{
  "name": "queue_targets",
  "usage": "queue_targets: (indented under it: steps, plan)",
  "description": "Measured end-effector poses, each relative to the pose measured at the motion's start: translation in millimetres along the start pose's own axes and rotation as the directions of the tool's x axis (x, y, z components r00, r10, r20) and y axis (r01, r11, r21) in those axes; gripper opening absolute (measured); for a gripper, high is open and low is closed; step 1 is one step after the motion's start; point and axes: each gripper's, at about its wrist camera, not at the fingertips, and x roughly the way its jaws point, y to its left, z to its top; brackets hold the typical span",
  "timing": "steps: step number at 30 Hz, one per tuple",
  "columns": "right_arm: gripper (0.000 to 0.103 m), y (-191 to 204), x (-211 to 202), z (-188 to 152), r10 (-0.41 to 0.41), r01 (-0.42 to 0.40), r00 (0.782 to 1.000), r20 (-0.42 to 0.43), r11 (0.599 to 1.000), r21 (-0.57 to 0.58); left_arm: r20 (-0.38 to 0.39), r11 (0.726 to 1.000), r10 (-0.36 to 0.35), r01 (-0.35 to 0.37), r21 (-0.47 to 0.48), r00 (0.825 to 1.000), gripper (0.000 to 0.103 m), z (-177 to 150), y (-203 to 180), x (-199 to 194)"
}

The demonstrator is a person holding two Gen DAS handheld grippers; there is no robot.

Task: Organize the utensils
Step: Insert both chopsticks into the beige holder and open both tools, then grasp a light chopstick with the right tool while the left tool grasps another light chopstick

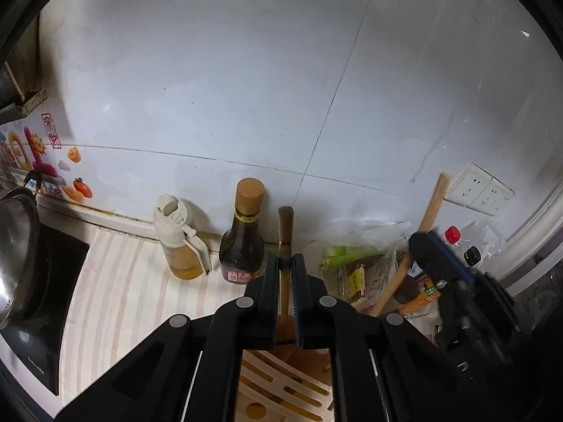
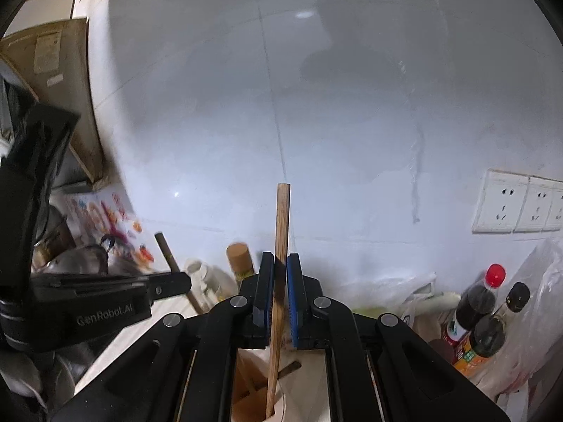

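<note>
My left gripper (image 1: 285, 263) is shut on a dark wooden utensil handle (image 1: 285, 232) that stands upright above a slotted wooden utensil holder (image 1: 281, 387). My right gripper (image 2: 280, 267) is shut on a light wooden chopstick (image 2: 281, 228), held upright with its lower end inside a wooden holder cup (image 2: 257, 390). The right gripper (image 1: 427, 246) with its chopstick (image 1: 434, 200) also shows at the right of the left wrist view. The left gripper (image 2: 176, 285) with its dark handle (image 2: 167, 249) shows at the left of the right wrist view.
On the striped counter (image 1: 123, 274) stand an oil dispenser (image 1: 179, 239) and a dark sauce bottle (image 1: 242, 242) against the tiled wall. A pot (image 1: 17, 253) sits on the stove at left. Bags with vegetables (image 1: 348, 253), more bottles (image 2: 482, 302) and wall sockets (image 2: 520, 202) are at right.
</note>
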Motion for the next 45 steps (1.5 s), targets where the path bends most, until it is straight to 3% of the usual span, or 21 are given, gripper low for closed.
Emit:
queue_targets:
  steps: [2,3,4,6,7,8,12,13,16,20,23,28,34,35,36,37,39,42,45]
  plan:
    - [0.021,-2.7,3.4,-1.1,0.013,-0.012,0.999,-0.044,1.000,0.011,-0.002,1.000,-0.022,0.022,-0.017,1.000,0.009,-1.1,0.3,-5.0]
    - [0.039,-5.7,4.2,-1.6,0.034,-0.032,0.997,-0.067,0.999,0.027,-0.001,1.000,-0.018,0.018,-0.024,1.000,0.009,-1.4,0.7,-9.1]
    - [0.051,-10.7,2.1,-2.0,0.053,-0.049,0.995,-0.079,0.997,0.058,0.002,1.000,0.003,-0.003,-0.022,1.000,0.016,-1.2,0.1,-13.7]
    - [0.053,-18.3,-3.7,-2.4,0.059,-0.051,0.994,-0.087,0.994,0.095,0.015,0.999,0.041,-0.041,-0.018,0.999,0.052,-1.2,0.4,-24.0]
    - [0.055,-21.3,-6.5,-2.8,0.065,-0.054,0.994,-0.093,0.992,0.110,0.027,0.998,0.060,-0.060,-0.026,0.998,0.083,-2.3,1.6,-30.4]
    - [0.057,-24.0,-9.5,-3.3,0.066,-0.054,0.992,-0.103,0.991,0.121,0.043,0.996,0.080,-0.078,-0.031,0.996,0.091,-4.1,3.7,-37.1]
    - [0.061,-39.4,-27.8,-12.6,0.044,-0.021,0.989,-0.143,0.986,0.163,0.067,0.987,0.160,-0.157,-0.046,0.985,0.096,-16.0,11.8,-56.5]
    - [0.064,-42.7,-31.3,-15.7,0.035,-0.008,0.988,-0.151,0.985,0.171,0.068,0.984,0.174,-0.171,-0.045,0.982,0.103,-21.3,12.7,-59.9]
    - [0.080,-57.0,-44.0,-29.9,0.007,0.033,0.982,-0.191,0.978,0.207,0.064,0.968,0.250,-0.248,-0.045,0.966,0.103,-39.5,15.3,-67.9]
    - [0.090,-74.0,-60.9,-57.1,-0.025,0.085,0.970,-0.241,0.967,0.241,0.043,0.959,0.278,-0.276,-0.062,0.959,0.103,-71.8,22.2,-73.5]
    - [0.103,-85.2,-75.6,-79.1,-0.042,0.109,0.966,-0.256,0.961,0.254,0.009,0.955,0.287,-0.286,-0.078,0.958,0.103,-102.7,24.1,-75.1]
    - [0.103,-105.0,-94.3,-124.7,-0.089,0.173,0.944,-0.317,0.953,0.250,-0.092,0.966,0.251,-0.255,-0.042,0.964,0.103,-158.4,12.3,-59.9]
    - [0.102,-128.6,-99.0,-181.3,-0.106,0.223,0.891,-0.441,0.949,0.222,-0.255,0.973,0.226,-0.231,0.011,0.940,0.103,-218.0,-15.0,-14.6]
    - [0.099,-133.4,-98.2,-190.7,-0.110,0.235,0.878,-0.465,0.947,0.219,-0.273,0.974,0.225,-0.226,0.027,0.935,0.103,-226.7,-21.2,-8.0]
    - [0.085,-140.1,-96.7,-203.7,-0.104,0.242,0.860,-0.500,0.945,0.219,-0.294,0.973,0.228,-0.225,0.046,0.928,0.103,-235.7,-28.3,0.8]
    - [0.063,-147.0,-95.1,-215.4,-0.088,0.242,0.843,-0.530,0.943,0.229,-0.314,0.974,0.228,-0.221,0.059,0.922,0.103,-243.9,-34.9,9.0]
    - [0.043,-159.3,-90.5,-234.5,-0.066,0.254,0.810,-0.582,0.935,0.248,-0.335,0.976,0.218,-0.203,0.081,0.917,0.103,-257.4,-49.6,25.0]
    - [0.041,-177.6,-83.8,-260.7,-0.034,0.266,0.773,-0.633,0.924,0.275,-0.384,0.979,0.199,-0.165,0.120,0.902,0.098,-273.7,-70.2,53.1]
    - [0.041,-189.4,-82.0,-277.7,-0.008,0.267,0.753,-0.658,0.918,0.294,-0.446,0.980,0.185,-0.132,0.146,0.876,0.081,-287.6,-84.3,84.9]
